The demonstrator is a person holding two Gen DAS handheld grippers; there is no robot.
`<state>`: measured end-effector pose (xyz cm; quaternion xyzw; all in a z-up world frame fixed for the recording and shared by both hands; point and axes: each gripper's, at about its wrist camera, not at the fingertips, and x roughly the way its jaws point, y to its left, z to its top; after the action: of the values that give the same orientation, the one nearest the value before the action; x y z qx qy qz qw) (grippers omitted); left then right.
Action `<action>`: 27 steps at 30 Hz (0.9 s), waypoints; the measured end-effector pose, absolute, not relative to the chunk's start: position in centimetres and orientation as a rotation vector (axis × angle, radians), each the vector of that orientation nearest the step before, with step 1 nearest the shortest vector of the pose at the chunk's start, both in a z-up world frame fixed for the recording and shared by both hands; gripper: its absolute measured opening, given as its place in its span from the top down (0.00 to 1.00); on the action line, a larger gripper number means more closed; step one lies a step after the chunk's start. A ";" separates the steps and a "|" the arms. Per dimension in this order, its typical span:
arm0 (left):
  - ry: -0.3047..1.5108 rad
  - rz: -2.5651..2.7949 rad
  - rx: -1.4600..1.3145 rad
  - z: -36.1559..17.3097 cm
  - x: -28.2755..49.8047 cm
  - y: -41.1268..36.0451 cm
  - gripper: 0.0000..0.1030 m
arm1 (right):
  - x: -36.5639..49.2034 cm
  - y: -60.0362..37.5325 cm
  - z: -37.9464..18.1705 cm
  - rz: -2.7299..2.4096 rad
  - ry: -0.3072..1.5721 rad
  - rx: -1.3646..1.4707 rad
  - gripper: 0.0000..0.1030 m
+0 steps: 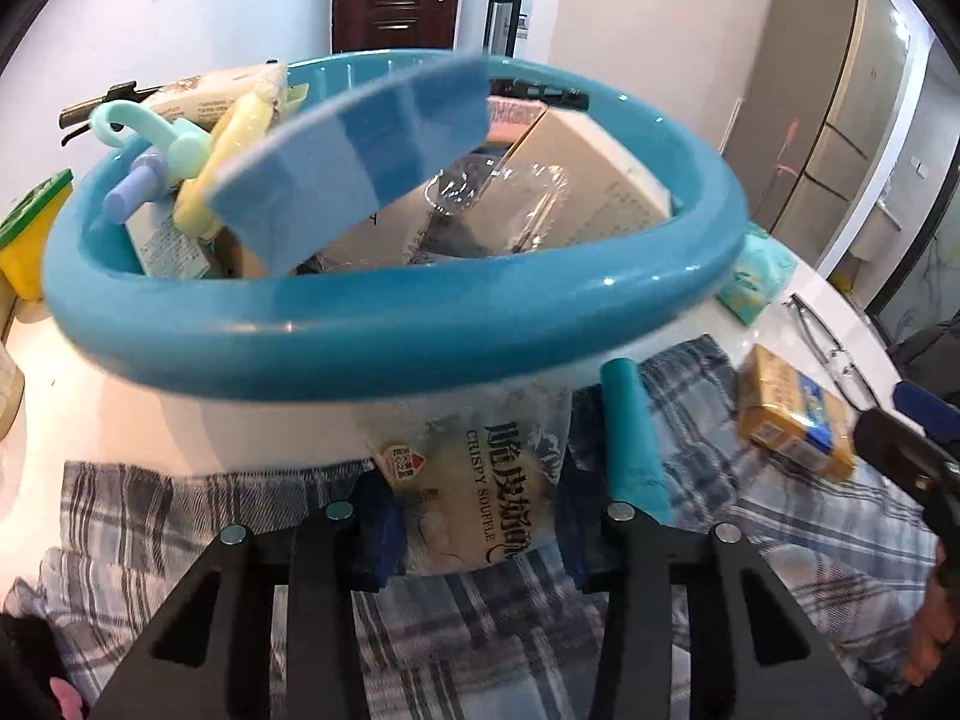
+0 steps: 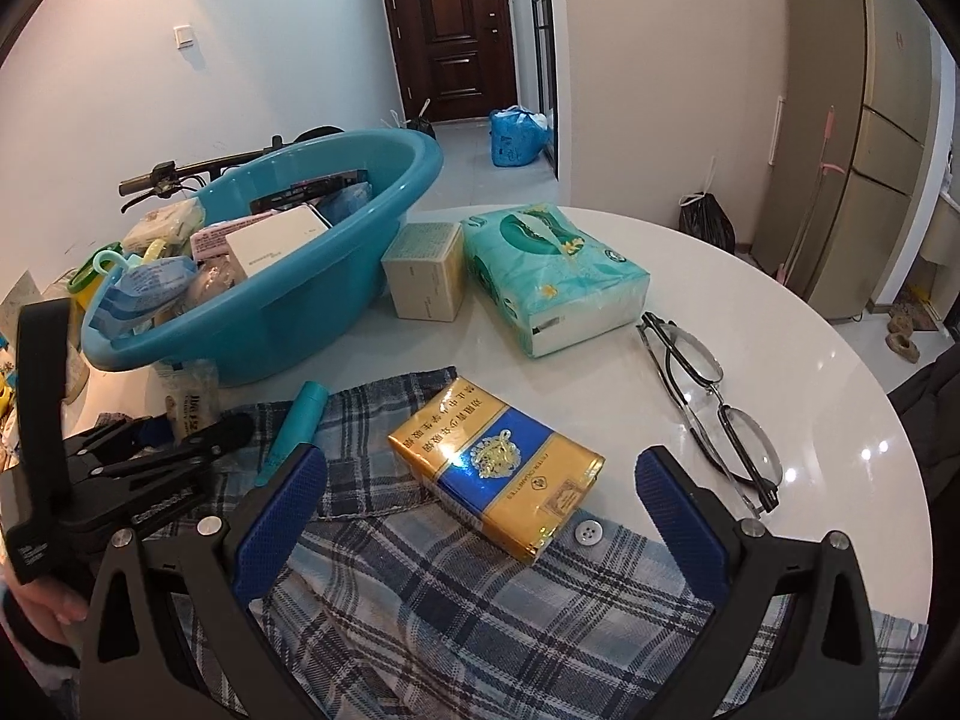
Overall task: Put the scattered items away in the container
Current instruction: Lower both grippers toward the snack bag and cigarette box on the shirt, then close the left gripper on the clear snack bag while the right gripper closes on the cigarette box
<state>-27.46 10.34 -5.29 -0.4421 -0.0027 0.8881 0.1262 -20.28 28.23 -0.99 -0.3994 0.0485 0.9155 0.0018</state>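
Now right gripper point(image 2: 480, 516) spread wide, empty, straddling gold cigarette carton point(image 2: 498, 468) on plaid shirt point(image 2: 456, 618). Left gripper point(image 1: 474, 534) jaws around soufflé packet point(image 1: 480, 480), grip unclear. Close squarely across carton's short sides, lift clear of cloth, carry to blue basin point(image 2: 336, 306).

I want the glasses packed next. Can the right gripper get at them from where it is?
Probably yes. The glasses lie bare on the white table, nothing on them, just right of the open right gripper; the gold carton sits clear of them.
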 end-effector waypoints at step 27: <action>0.041 2.520 -1.294 -2.0 -22.0 10.4 0.58 | -22.3 29.5 -3.2 2.790 -0.024 -1.294 0.01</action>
<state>-21.98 10.40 -2.02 -0.4514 0.0142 0.8789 0.1536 -22.32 29.53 -3.25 -0.4206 -0.0077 0.9066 0.0330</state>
